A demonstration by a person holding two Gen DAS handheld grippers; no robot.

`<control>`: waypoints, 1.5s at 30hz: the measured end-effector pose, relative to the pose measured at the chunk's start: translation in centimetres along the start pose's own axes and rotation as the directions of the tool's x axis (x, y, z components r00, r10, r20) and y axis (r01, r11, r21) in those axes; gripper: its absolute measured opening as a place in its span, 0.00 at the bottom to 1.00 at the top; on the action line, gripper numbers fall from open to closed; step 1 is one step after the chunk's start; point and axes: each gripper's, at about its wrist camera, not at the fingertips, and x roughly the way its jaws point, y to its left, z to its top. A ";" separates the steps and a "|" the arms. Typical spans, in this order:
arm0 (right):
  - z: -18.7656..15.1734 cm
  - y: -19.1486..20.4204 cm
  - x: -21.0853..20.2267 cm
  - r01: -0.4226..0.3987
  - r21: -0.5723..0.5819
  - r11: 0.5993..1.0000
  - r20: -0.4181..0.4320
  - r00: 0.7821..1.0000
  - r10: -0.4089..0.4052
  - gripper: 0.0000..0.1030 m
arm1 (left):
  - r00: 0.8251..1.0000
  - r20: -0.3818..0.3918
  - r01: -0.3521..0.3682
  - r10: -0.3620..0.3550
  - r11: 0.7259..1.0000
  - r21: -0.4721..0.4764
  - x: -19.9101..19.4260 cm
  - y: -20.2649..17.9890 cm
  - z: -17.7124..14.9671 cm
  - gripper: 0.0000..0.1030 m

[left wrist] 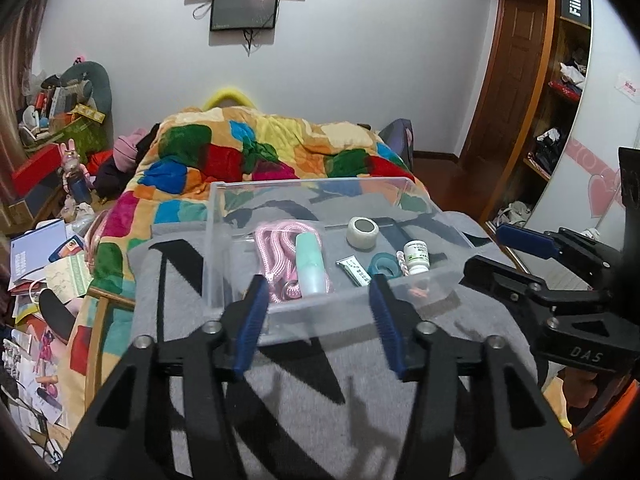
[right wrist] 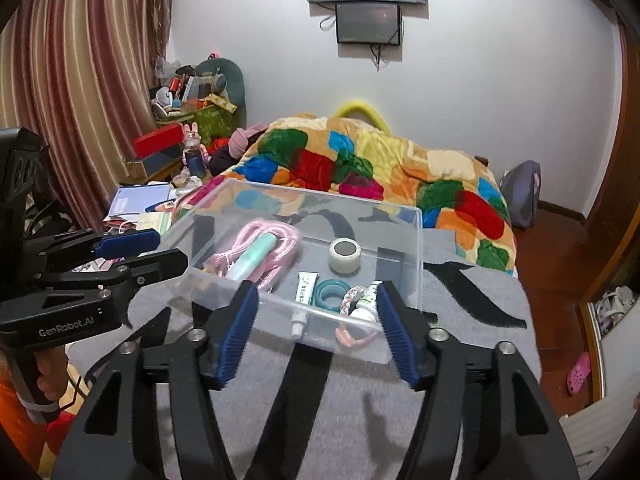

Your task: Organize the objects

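Note:
A clear plastic box (left wrist: 216, 240) (right wrist: 418, 248) sits on a grey and black blanket. Inside lie a pink rope (left wrist: 272, 252) (right wrist: 280, 248), a mint tube (left wrist: 310, 268) (right wrist: 256, 256), a white tape roll (left wrist: 362, 232) (right wrist: 345, 255), a small ointment tube (left wrist: 354, 271) (right wrist: 306, 296), a teal tape ring (left wrist: 383, 266) (right wrist: 330, 292), a white pill bottle (left wrist: 416, 257) (right wrist: 366, 306) and a pink clip (right wrist: 354, 336). My left gripper (left wrist: 318, 322) is open and empty in front of the box. My right gripper (right wrist: 318, 328) is open and empty, also in front of it.
A multicoloured quilt (left wrist: 260, 152) (right wrist: 380, 164) covers the bed behind the box. Cluttered papers and boxes (left wrist: 40, 256) lie at the left. A wooden wardrobe (left wrist: 560, 80) stands at the right. Each gripper shows in the other's view, the right one (left wrist: 560, 272) and the left one (right wrist: 100, 264).

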 end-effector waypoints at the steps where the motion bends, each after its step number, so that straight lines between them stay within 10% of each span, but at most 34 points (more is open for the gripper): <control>1: -0.2 0.1 -0.4 0.003 -0.001 1.000 0.010 1.000 -0.003 0.66 | 1.000 0.008 -0.003 0.003 1.000 0.005 -0.3 -0.1 -0.3 0.58; 8: -1.7 0.7 -1.2 0.007 0.004 1.000 0.025 1.000 -0.007 0.80 | 1.000 0.024 -0.005 0.005 1.000 0.009 -1.4 -0.5 -2.0 0.76; 45: -4.0 0.7 -1.0 -0.001 0.037 0.999 -0.012 1.000 0.001 0.80 | 1.000 -0.008 0.004 -0.004 1.000 -0.009 -1.0 -1.0 -4.0 0.76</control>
